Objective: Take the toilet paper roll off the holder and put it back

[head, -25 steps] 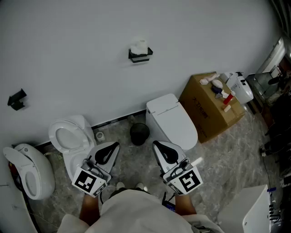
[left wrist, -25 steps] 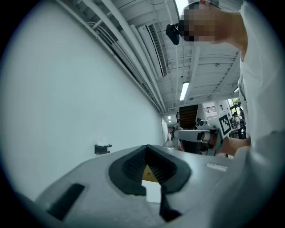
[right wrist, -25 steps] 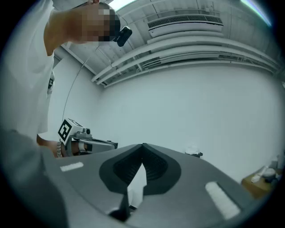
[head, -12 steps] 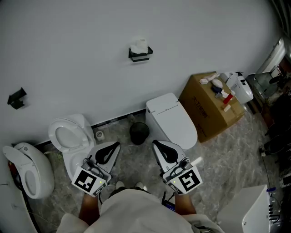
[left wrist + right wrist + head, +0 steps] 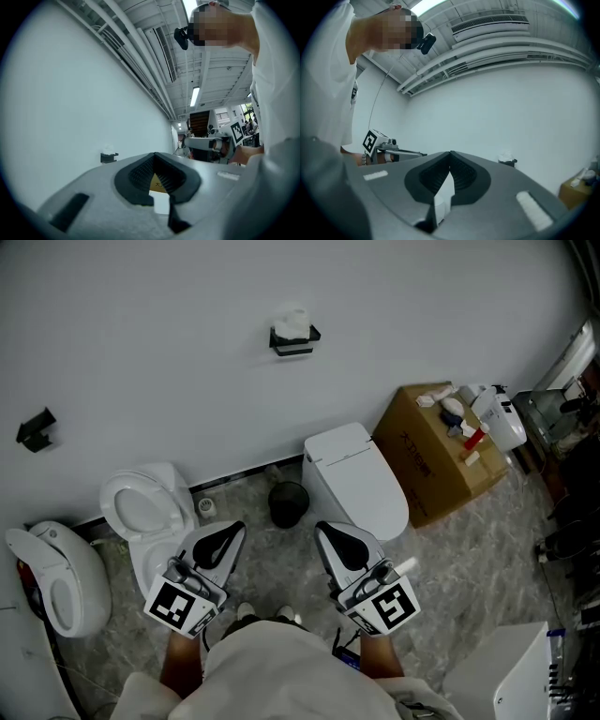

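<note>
A white toilet paper roll sits on a black holder high on the white wall. It shows small and far off in the left gripper view and in the right gripper view. My left gripper and right gripper are held side by side low in the head view, well short of the wall, both pointing toward it. On each one the jaw tips meet with nothing between them, as seen on the left gripper and the right gripper.
Below the roll stand a closed white toilet and a black bin. An open toilet and another white fixture are at the left. A cardboard box with bottles stands right. A second black holder hangs far left.
The head view has shifted slightly, so the wall and roll sit a little higher in the picture. Both grippers keep their place and stay shut.
</note>
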A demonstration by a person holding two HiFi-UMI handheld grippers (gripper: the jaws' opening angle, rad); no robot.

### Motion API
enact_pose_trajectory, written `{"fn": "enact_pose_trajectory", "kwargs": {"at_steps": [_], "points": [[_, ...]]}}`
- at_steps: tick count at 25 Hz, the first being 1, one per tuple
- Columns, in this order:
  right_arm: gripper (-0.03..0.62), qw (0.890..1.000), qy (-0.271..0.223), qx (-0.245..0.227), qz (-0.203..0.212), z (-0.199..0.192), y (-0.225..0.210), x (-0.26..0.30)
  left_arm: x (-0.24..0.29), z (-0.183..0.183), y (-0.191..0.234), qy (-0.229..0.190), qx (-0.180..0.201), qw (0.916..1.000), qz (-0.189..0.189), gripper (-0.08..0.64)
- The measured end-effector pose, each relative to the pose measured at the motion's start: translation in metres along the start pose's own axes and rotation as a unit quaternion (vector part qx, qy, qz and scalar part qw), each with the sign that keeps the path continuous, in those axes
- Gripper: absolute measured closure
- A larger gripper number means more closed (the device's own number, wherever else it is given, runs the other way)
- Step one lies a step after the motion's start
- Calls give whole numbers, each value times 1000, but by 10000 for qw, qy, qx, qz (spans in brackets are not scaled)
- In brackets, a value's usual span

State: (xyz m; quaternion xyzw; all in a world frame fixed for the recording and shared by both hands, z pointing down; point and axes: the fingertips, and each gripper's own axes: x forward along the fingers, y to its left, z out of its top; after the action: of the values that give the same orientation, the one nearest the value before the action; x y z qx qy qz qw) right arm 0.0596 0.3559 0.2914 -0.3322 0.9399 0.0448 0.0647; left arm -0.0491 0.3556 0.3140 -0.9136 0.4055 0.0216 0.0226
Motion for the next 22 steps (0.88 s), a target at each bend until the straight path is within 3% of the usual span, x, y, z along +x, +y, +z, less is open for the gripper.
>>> {"fn": "enact_pose_trajectory", "kwargs": {"at_steps": [22], "points": [[592, 9999, 164, 17, -26, -19, -41, -15, 38, -14, -9, 153, -16, 9998, 98, 555]]}}
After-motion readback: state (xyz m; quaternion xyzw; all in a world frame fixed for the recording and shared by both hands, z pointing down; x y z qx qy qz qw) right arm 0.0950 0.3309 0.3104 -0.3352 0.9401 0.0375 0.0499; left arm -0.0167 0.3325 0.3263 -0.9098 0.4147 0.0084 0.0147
